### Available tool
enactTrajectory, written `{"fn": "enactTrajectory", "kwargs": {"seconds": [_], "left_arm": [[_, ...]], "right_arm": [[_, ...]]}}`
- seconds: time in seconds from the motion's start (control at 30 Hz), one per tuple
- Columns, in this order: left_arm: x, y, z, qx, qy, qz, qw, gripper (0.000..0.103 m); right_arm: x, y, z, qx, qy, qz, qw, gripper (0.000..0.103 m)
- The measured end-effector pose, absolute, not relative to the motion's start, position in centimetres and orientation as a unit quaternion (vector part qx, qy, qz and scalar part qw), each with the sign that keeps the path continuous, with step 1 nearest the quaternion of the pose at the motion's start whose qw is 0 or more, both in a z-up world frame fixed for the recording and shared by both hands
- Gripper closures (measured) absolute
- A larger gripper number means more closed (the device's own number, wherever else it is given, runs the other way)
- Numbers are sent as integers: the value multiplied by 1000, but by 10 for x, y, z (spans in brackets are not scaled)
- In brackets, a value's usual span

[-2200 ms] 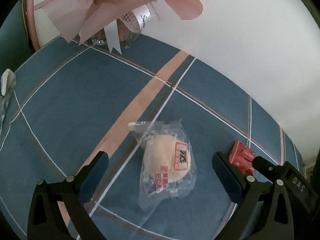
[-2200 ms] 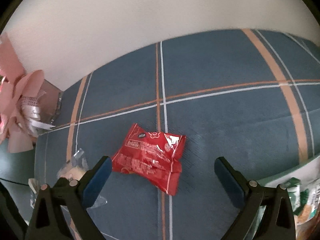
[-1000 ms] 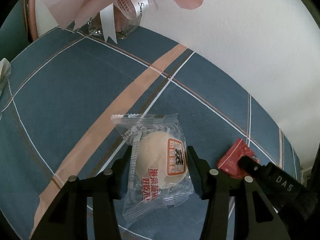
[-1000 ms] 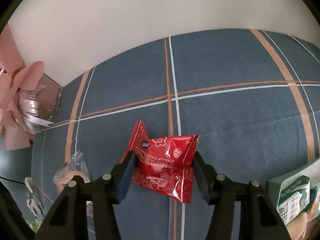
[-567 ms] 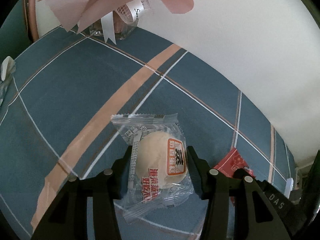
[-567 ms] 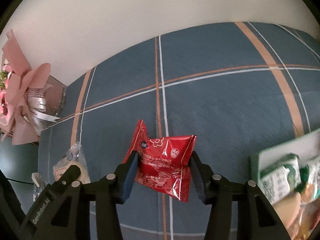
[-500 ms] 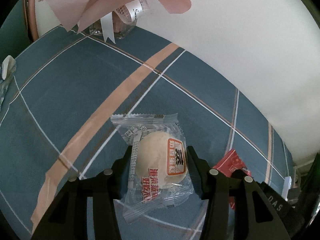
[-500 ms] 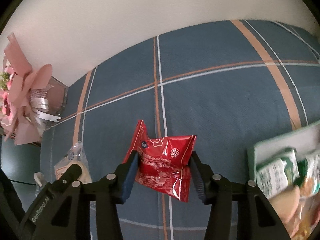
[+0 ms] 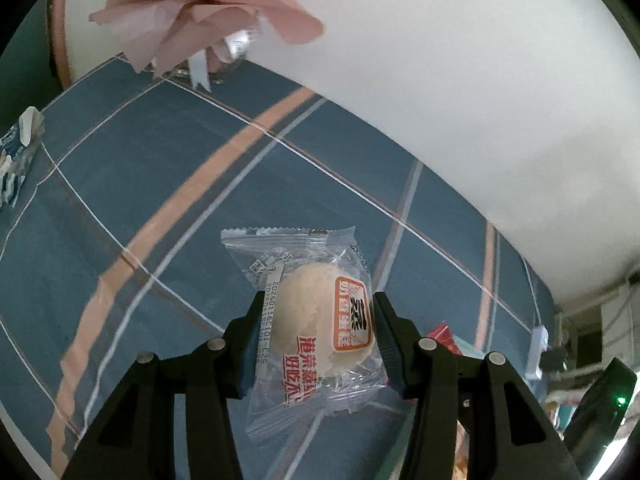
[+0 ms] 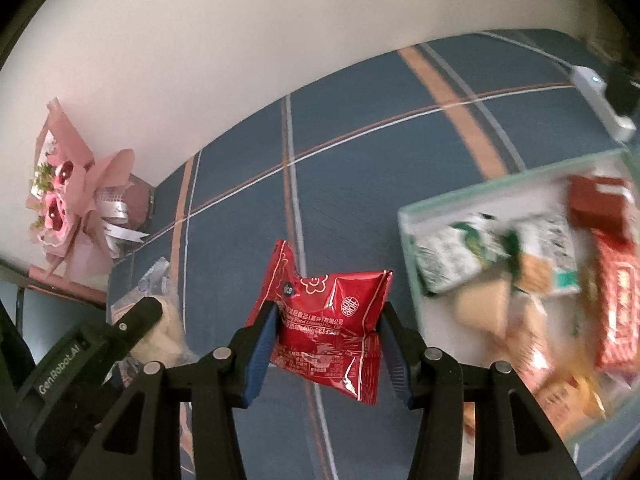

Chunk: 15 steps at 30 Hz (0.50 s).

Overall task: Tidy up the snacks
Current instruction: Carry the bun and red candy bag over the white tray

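Observation:
My left gripper [image 9: 316, 332] is shut on a clear-wrapped round pale cake [image 9: 316, 320] with an orange label, held above the blue plaid cloth. In the right wrist view my right gripper [image 10: 326, 344] is shut on a red foil snack packet [image 10: 332, 320], also lifted off the cloth. To its right a pale green tray [image 10: 408, 216] holds several snack packs, blurred. The left gripper [image 10: 132, 320] and its cake show at the lower left of that view. The red packet's corner [image 9: 442, 332] peeks out behind my left gripper's right finger.
A pink paper bouquet [image 9: 208, 8] in a glass vase stands at the table's back left against the white wall [image 9: 460, 80]. A blue-and-white wrapper [image 9: 16, 160] lies at the left edge. A white power strip [image 10: 600, 96] rests at the far right.
Both grippers closed on their snacks, then lifted them and carried them rightward; the tray of snacks has come into the right wrist view and the bouquet has drifted away.

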State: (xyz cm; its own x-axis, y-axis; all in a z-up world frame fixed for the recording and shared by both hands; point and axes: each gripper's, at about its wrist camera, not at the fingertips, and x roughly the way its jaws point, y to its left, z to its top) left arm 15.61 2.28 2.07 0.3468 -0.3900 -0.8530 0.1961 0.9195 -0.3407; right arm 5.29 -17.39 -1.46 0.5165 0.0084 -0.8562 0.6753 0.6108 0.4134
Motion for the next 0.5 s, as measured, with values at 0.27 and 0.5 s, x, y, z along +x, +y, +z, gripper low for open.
{"fn": "enactTrajectory", "kwargs": {"seconds": [0.27,0.5], "left_arm": [[101,-8,30,-53,538,-234,808,51],[65,-42,24,-40,555,-293,777,51]], "right_arm": [[-23,-187,4,400,422,-258,772,50],[-80,-220,16,412,394,-302,764,50]]}}
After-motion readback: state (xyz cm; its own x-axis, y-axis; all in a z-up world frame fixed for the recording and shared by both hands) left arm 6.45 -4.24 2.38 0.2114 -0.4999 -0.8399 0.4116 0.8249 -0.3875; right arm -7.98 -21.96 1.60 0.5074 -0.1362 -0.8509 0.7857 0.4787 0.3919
